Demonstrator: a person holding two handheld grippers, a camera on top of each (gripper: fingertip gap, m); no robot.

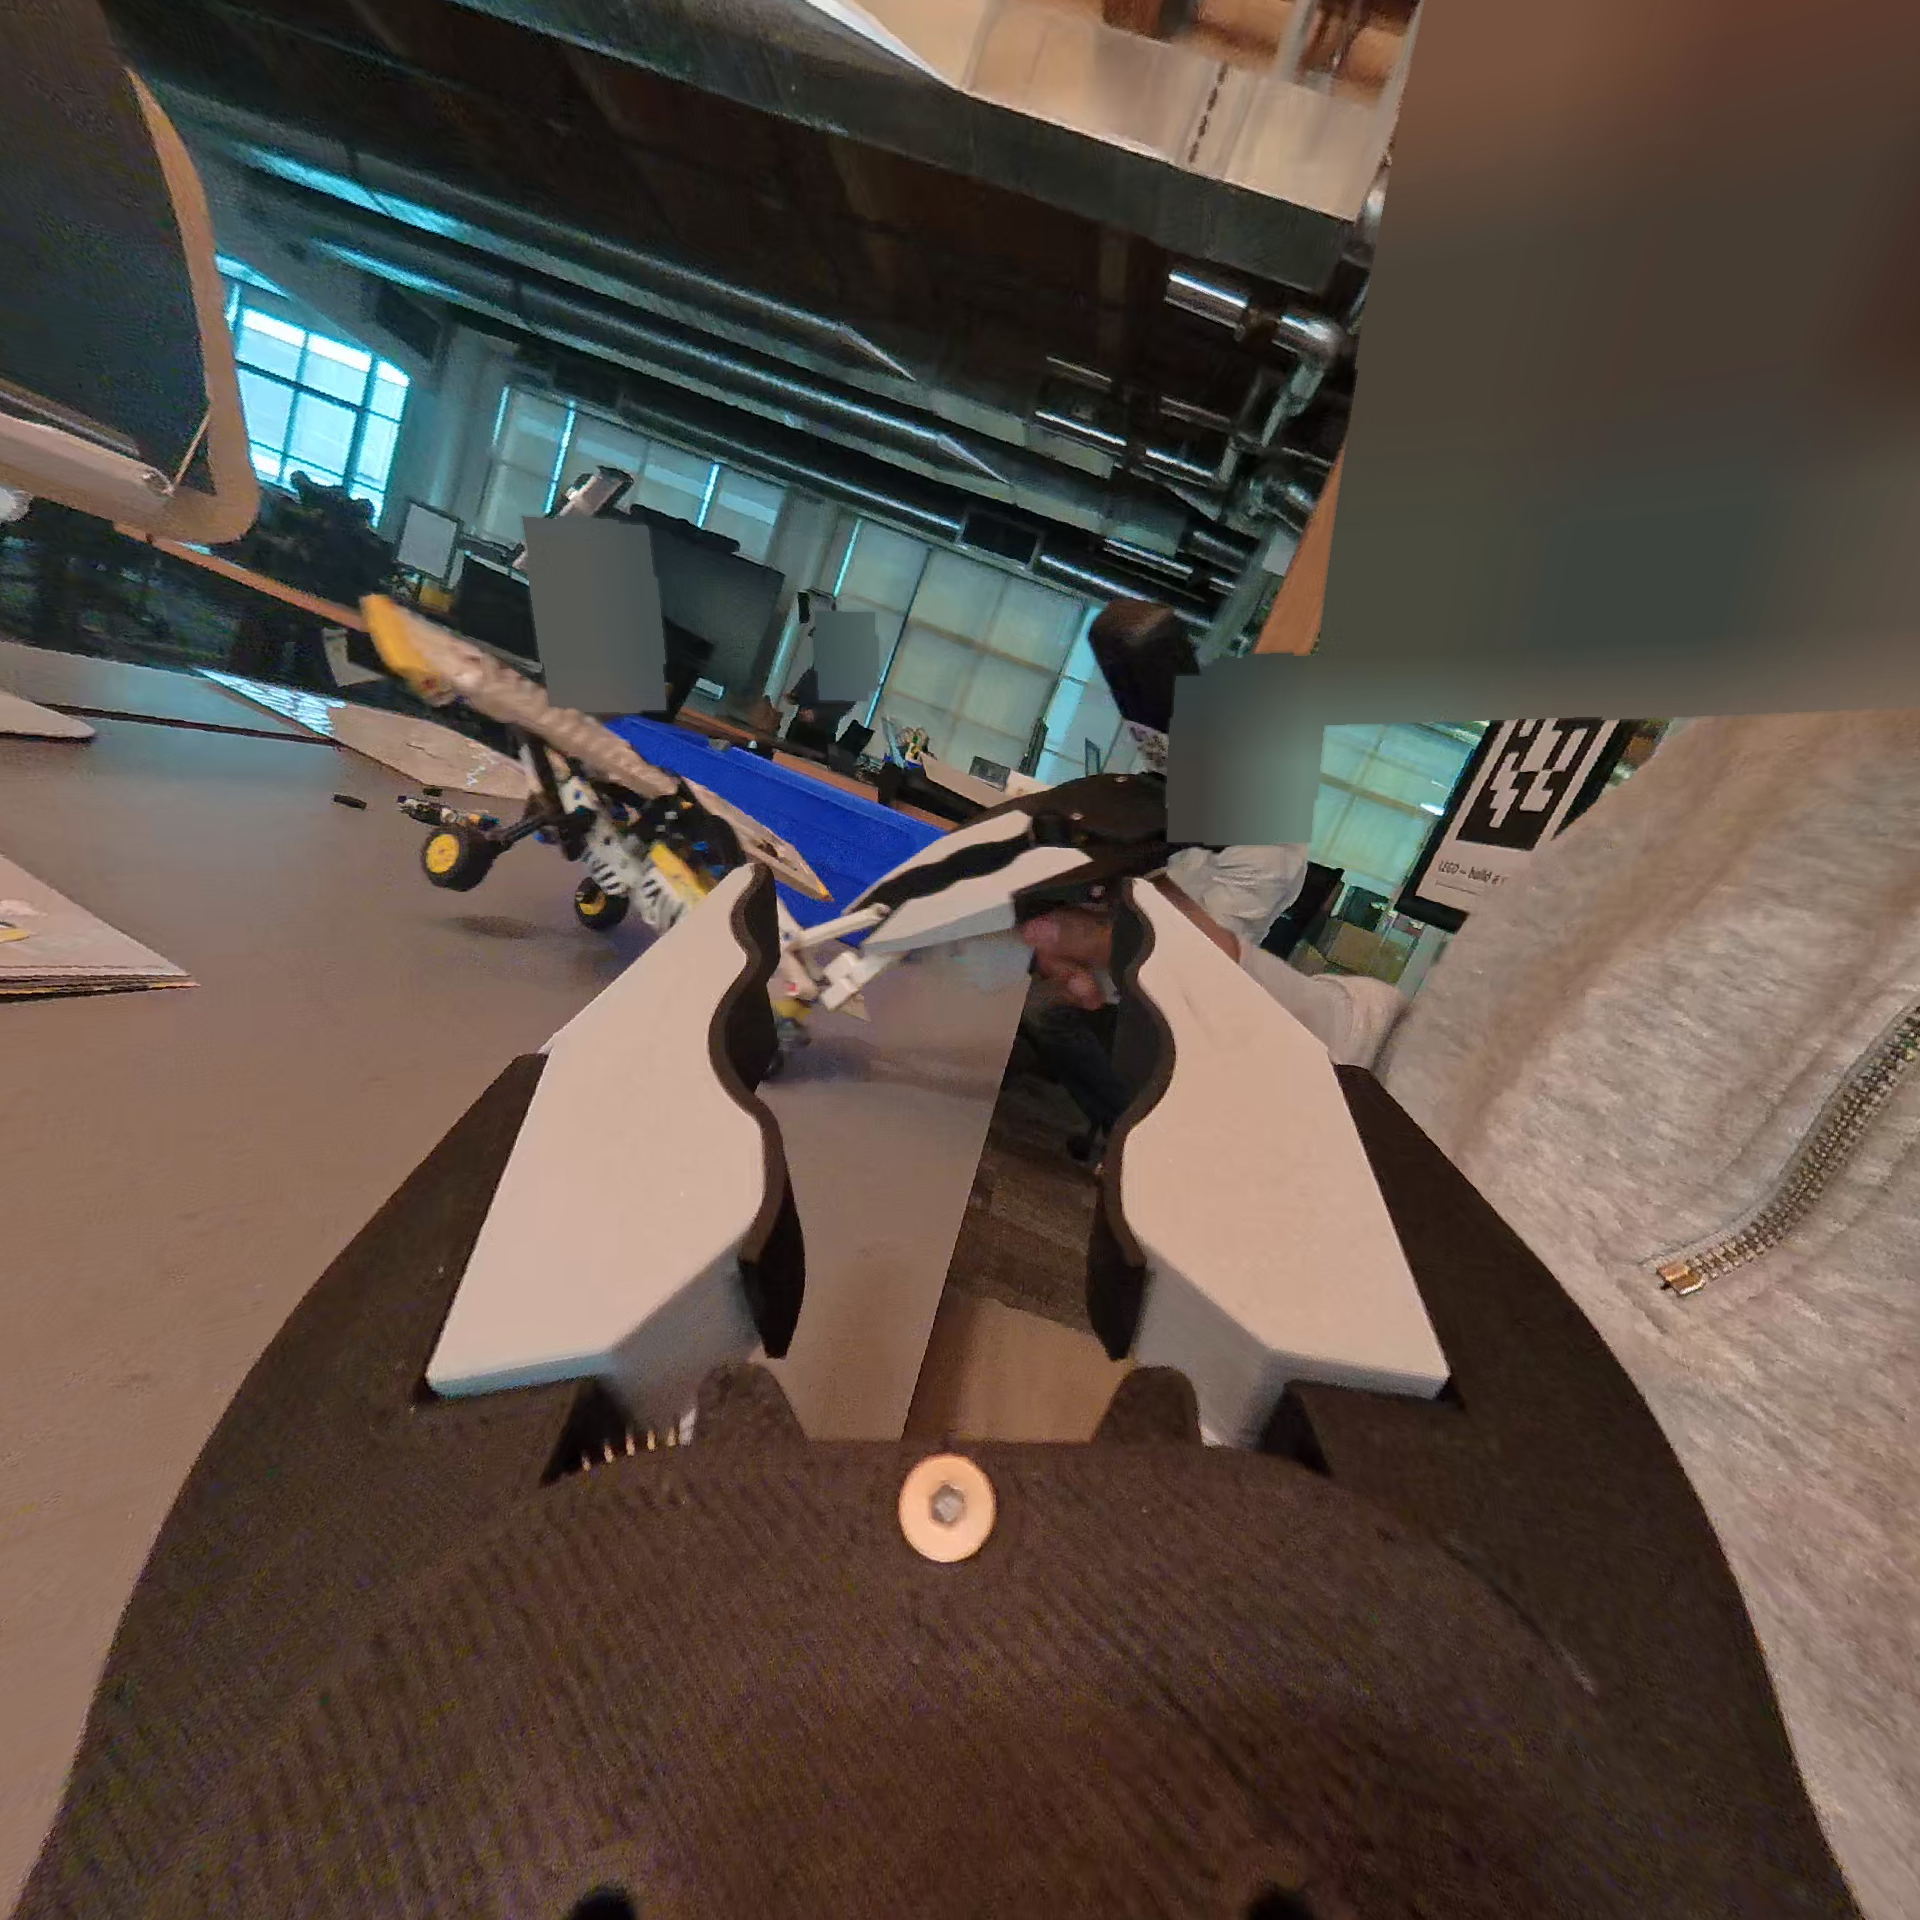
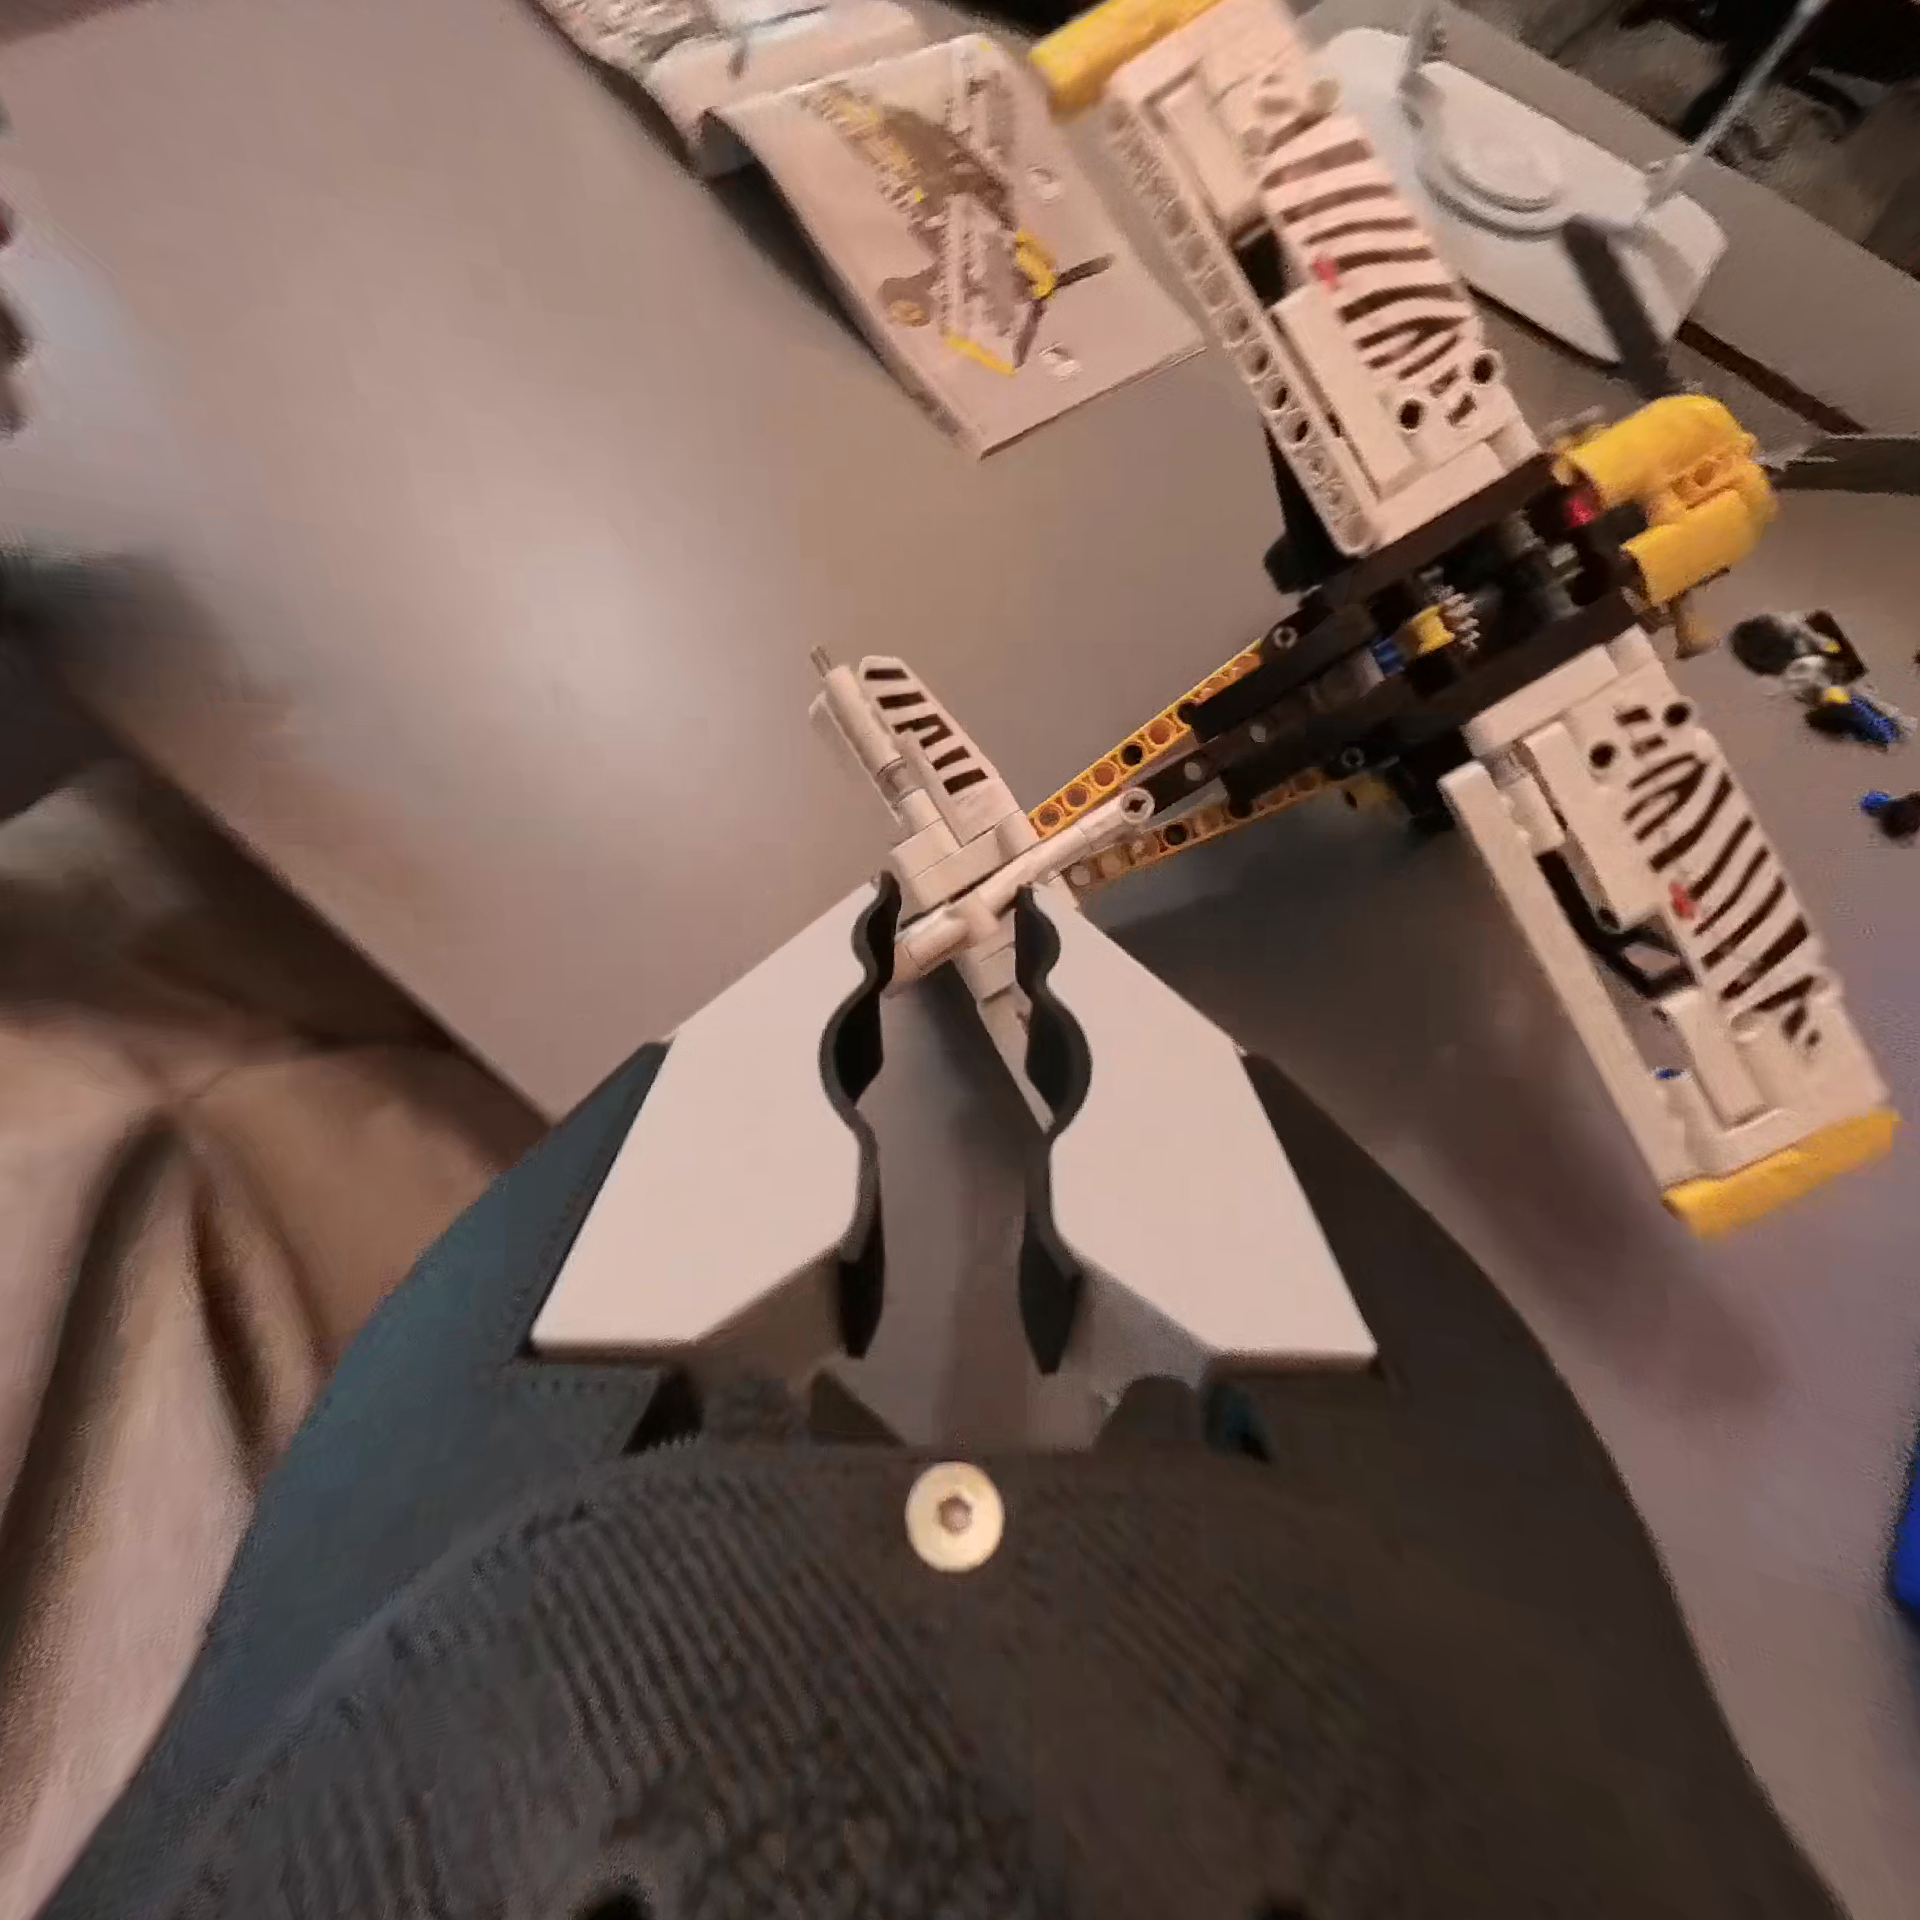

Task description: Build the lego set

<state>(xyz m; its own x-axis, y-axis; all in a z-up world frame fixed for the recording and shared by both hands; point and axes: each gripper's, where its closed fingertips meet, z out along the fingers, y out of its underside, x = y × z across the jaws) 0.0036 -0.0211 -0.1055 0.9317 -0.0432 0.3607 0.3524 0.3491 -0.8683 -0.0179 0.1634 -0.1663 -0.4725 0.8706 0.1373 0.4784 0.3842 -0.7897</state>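
meanwhile right gripper pinches plane tail near table edge; left gripper spread.

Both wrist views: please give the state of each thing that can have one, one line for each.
Left gripper: open, empty, held low over the table.
Right gripper: shut on the tail of the plane.
Lego plane: partly built, wings on, wheels on the table, tail held.
Instruction booklet: lying open on the table.
Loose pieces: scattered beside the plane, not attached.
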